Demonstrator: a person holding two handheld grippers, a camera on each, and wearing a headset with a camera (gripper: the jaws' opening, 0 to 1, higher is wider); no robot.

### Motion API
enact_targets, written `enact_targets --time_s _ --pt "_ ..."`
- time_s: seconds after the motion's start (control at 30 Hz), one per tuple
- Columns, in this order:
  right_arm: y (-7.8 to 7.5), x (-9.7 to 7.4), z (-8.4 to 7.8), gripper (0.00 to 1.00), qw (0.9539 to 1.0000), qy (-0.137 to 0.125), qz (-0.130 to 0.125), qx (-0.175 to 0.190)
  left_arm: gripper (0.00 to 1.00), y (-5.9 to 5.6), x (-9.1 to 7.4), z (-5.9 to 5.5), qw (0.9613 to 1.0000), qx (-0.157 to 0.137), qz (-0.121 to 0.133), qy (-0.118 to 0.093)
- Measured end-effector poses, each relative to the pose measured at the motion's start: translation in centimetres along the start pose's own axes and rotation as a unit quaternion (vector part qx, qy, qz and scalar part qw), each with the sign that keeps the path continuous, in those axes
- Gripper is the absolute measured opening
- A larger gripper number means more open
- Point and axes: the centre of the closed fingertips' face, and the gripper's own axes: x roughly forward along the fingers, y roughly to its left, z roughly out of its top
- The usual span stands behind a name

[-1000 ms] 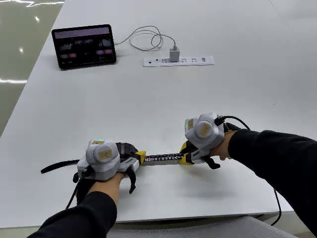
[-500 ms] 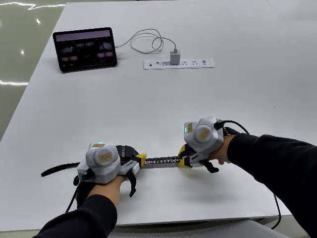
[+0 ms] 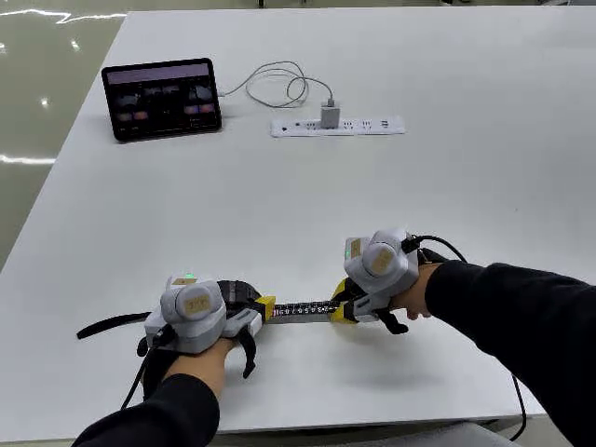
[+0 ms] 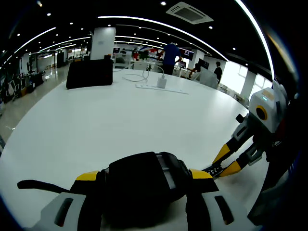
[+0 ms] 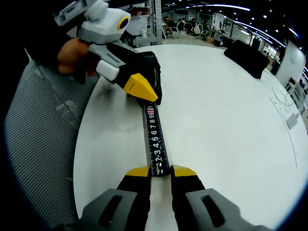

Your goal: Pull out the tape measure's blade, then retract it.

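Table: tape lies near the front edge, long axis left-right. Case clamped between the left gripper jaws. Short blade points right, its tip pinched by the right gripper, jaws nearly closed. Right gripper view shows the numerals; in the head view they blur.

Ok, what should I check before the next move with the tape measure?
1. Left gripper shut on the case: ok.
2. Right gripper pinching the blade at its end: ok.
3. Blade straight, no kink between the grippers: ok.
4. Blade fully back in the case: not ok, a stretch lies out over the table.
5. Case lock released: cannot tell.
6. Tablet and power strip far from the blade: ok.
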Motion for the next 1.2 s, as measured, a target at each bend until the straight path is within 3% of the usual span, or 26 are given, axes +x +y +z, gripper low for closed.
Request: enact_targets --time_s 1.2 --pt "0.0 0.52 0.96 0.12 0.9997 -0.017 0.004 0.018 0.66 0.02 -0.17 -0.01 0.9997 -0.015 -0.02 0.002"
